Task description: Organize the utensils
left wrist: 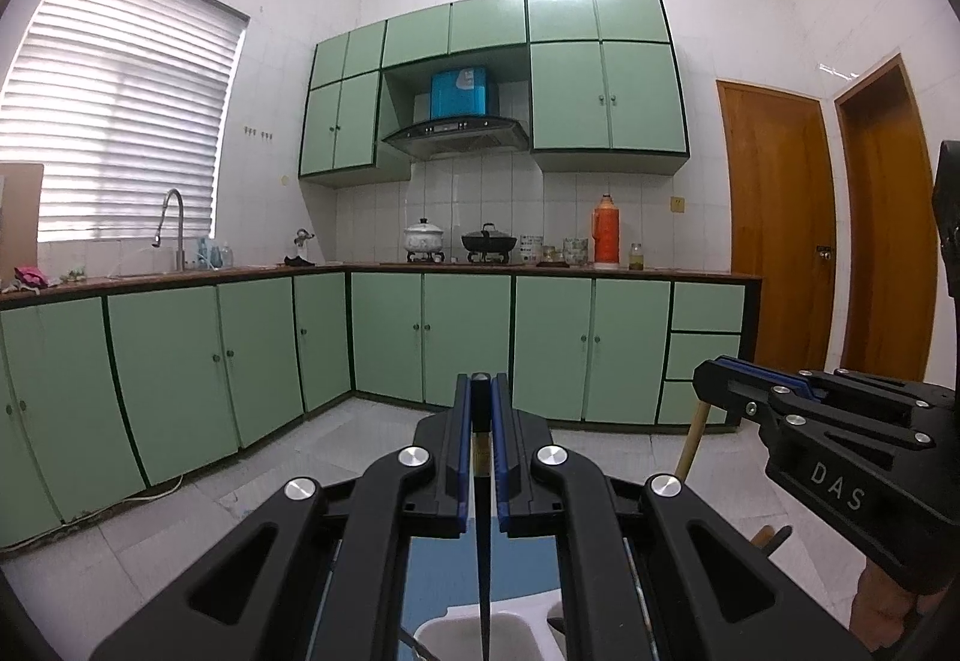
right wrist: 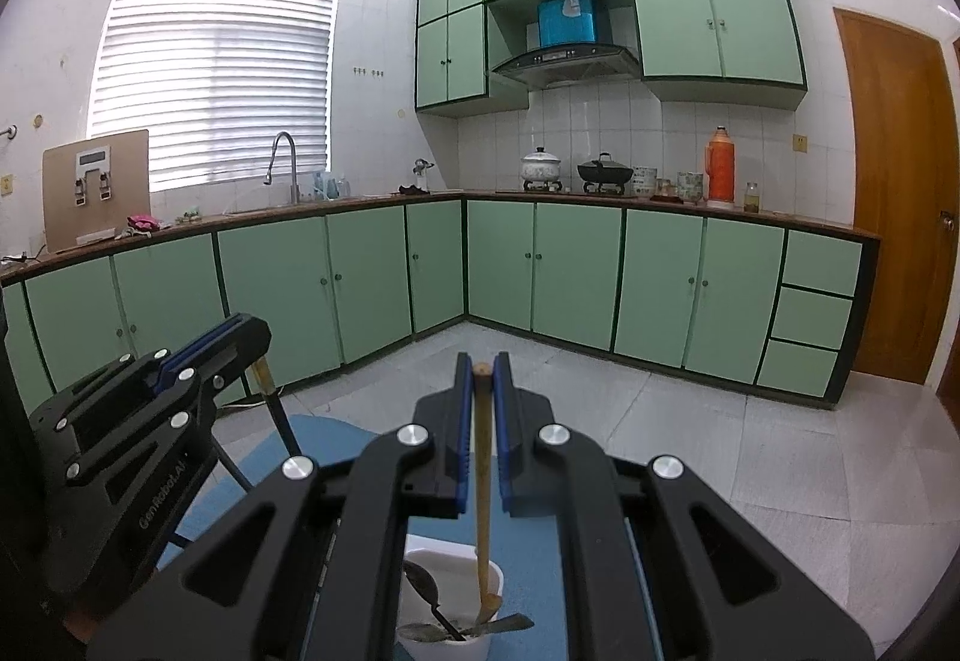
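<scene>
A long L-shaped run of pale green, dark-trimmed base cabinets (left wrist: pixel 384 337) fills the far side of the room under a brown countertop. Above its corner hang matching green wall cabinets (left wrist: pixel 606 91), and above its left arm a window with white slatted blinds (left wrist: pixel 120 121). At the cabinets' right end stand orange-brown wooden doors (left wrist: pixel 780 217). On the countertop sit a white lidded pot (left wrist: pixel 423 236), a black lidded wok (left wrist: pixel 489 240) and an orange thermos flask (left wrist: pixel 606 230); a curved steel tap (left wrist: pixel 174 226) rises over the left arm.

Nearer than the cabinets, low in both views, lies a blue mat (right wrist: pixel 540 559) carrying a white plastic divided utensil holder (right wrist: pixel 447 646), with metal spoons (right wrist: pixel 420 583) lying inside it.

The left gripper (left wrist: pixel 481 397) has its blue-padded fingers pressed together on a thin dark utensil with a gold band (left wrist: pixel 483 541), which hangs down towards the holder. The right gripper (right wrist: pixel 482 373) is clamped on a slim wooden-handled spoon (right wrist: pixel 483 511), upright, its lower end inside the holder among the spoons. The two grippers are side by side, near each other, both in front of the cabinets.
</scene>
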`<state>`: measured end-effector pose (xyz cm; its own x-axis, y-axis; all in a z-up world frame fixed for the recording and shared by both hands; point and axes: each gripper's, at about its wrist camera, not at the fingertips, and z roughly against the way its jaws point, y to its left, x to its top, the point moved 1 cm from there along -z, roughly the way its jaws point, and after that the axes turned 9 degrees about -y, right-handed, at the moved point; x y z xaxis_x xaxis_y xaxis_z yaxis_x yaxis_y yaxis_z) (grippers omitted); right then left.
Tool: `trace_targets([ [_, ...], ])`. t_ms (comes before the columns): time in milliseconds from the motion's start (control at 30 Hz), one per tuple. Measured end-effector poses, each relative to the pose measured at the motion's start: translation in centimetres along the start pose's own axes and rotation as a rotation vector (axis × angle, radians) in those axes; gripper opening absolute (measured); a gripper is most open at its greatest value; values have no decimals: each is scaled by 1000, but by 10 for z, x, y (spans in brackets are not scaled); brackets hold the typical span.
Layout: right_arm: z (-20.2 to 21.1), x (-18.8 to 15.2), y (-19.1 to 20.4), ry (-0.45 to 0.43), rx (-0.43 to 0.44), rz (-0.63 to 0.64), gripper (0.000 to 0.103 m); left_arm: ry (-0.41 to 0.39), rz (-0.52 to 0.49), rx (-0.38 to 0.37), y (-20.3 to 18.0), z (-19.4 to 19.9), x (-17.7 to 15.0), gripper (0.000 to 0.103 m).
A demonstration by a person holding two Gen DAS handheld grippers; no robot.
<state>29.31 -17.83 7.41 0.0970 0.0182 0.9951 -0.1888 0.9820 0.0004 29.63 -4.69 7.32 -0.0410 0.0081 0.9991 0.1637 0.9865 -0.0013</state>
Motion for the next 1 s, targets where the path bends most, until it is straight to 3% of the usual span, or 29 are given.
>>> trace_targets([
  [267,-12,-17,5,26,-4,6,6,71,8,-3,4,-18,-20,6],
  [500,-18,-37,6,67,2,-2,6,87,-9,5,7,-17,-24,7],
  [667,-16,-45,7,82,2,3,7,90,-8,-7,7,-13,-21,23],
  [867,-9,-38,6,70,1,-2,8,69,-7,-19,5,-4,-13,29],
  [1000,0,-34,6,53,-5,-2,19,55,-3,-17,8,4,-10,36],
])
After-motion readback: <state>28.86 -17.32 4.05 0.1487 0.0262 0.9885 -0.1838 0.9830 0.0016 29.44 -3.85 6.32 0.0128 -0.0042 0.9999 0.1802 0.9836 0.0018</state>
